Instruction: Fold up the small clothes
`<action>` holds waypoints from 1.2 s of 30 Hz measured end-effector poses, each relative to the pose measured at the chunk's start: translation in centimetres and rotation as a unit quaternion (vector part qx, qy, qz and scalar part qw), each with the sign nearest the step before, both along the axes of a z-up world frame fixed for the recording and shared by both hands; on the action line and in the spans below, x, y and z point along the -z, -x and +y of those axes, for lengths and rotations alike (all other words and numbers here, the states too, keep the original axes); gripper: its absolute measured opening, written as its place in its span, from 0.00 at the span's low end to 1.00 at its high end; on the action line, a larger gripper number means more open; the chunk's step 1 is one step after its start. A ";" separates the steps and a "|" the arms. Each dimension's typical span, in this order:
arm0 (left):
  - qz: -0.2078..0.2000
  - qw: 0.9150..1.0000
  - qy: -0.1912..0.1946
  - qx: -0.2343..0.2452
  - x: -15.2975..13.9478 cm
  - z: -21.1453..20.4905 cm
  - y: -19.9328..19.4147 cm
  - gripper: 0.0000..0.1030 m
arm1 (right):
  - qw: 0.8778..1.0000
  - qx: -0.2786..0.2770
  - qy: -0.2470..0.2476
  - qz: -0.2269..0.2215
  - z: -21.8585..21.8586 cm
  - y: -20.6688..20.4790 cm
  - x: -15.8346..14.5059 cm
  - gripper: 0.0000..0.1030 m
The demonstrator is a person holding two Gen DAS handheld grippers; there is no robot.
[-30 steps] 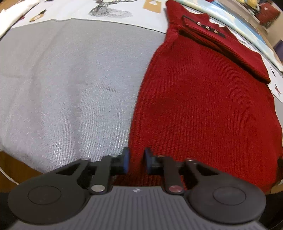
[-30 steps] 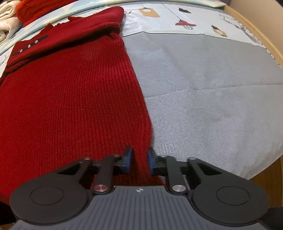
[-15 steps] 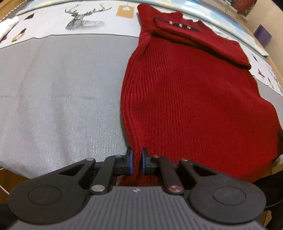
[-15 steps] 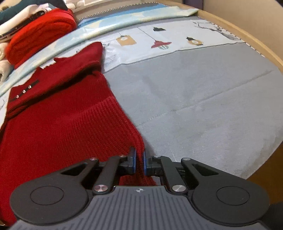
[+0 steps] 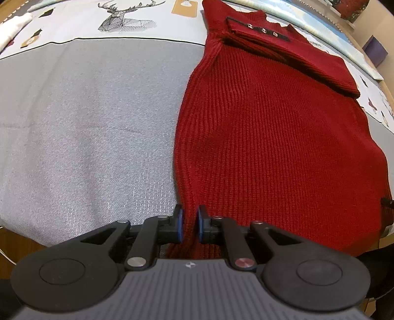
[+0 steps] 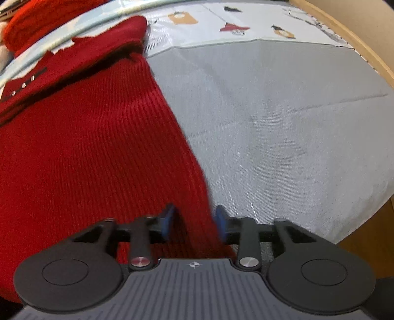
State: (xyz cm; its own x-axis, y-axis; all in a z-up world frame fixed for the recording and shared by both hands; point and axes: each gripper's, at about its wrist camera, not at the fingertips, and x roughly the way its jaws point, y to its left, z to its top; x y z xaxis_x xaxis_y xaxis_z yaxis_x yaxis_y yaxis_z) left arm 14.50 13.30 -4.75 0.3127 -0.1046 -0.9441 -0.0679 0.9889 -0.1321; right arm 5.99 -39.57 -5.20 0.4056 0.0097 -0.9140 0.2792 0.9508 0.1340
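- The left gripper (image 5: 189, 222) has its jaws clenched on the near left edge of the red knit garment (image 5: 275, 152); a narrow strip of the ribbed cloth is pinched between the blue pads (image 5: 180, 225).
- The right gripper (image 6: 194, 221) has its jaws opening: the blue pads (image 6: 167, 220) stand apart on either side of the garment's near right edge (image 6: 81, 152), and the cloth lies between them without being pressed.
- The garment lies spread flat on a grey cloth (image 5: 93, 137) that covers the surface, with its hem toward the grippers and its neck at the far end.
- One sleeve (image 5: 293, 53) is folded across the chest near the top; a dark placket with three small metal buttons (image 5: 263, 30) shows by the neck.
- Beyond the grey cloth lies a pale printed cloth (image 5: 78, 29) with a stag drawing (image 5: 124, 17) and small coloured figures.
- In the right wrist view a brighter red folded knit (image 6: 32, 27) lies at the far left corner, and the surface's wooden rim (image 6: 349, 34) curves along the right.
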 end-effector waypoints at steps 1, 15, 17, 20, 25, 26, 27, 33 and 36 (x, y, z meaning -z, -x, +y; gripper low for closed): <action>0.001 1.000 0.000 -0.001 0.0 0.0 0.0 0.15 | 1.000 0.000 0.001 0.001 0.0 0.0 0.0 0.41; -0.077 0.997 -0.030 -0.009 -2.8 -0.1 -0.7 0.39 | 1.000 0.010 0.007 -0.028 0.0 0.0 -0.7 0.41; -0.145 0.989 -0.021 -0.006 -5.8 0.6 -0.8 0.50 | 0.997 0.024 0.014 -0.070 -0.5 0.6 -2.2 0.41; -0.269 0.963 0.003 0.001 -10.6 3.0 -0.9 0.59 | 0.987 0.057 0.014 -0.151 -1.9 1.6 -5.7 0.42; -0.445 0.893 -0.047 0.057 -15.9 9.8 -1.1 0.59 | 0.954 0.061 0.046 -0.289 -3.8 3.8 -12.6 0.52; -0.464 0.882 -0.062 0.062 -16.0 11.5 -1.2 0.59 | 0.949 0.055 0.063 -0.304 -4.0 4.2 -13.6 0.54; -0.475 0.875 -0.080 0.058 -15.8 13.4 -1.6 0.59 | 0.943 0.051 0.080 -0.318 -4.4 4.6 -14.5 0.57; -0.446 0.871 -0.201 -0.037 -9.3 25.8 -4.6 0.59 | 0.925 0.144 0.032 -0.349 -8.6 7.9 -14.7 0.60; -0.425 0.871 -0.234 -0.077 -6.0 31.2 -6.0 0.60 | 0.920 0.182 0.024 -0.345 -9.2 8.4 -14.3 0.60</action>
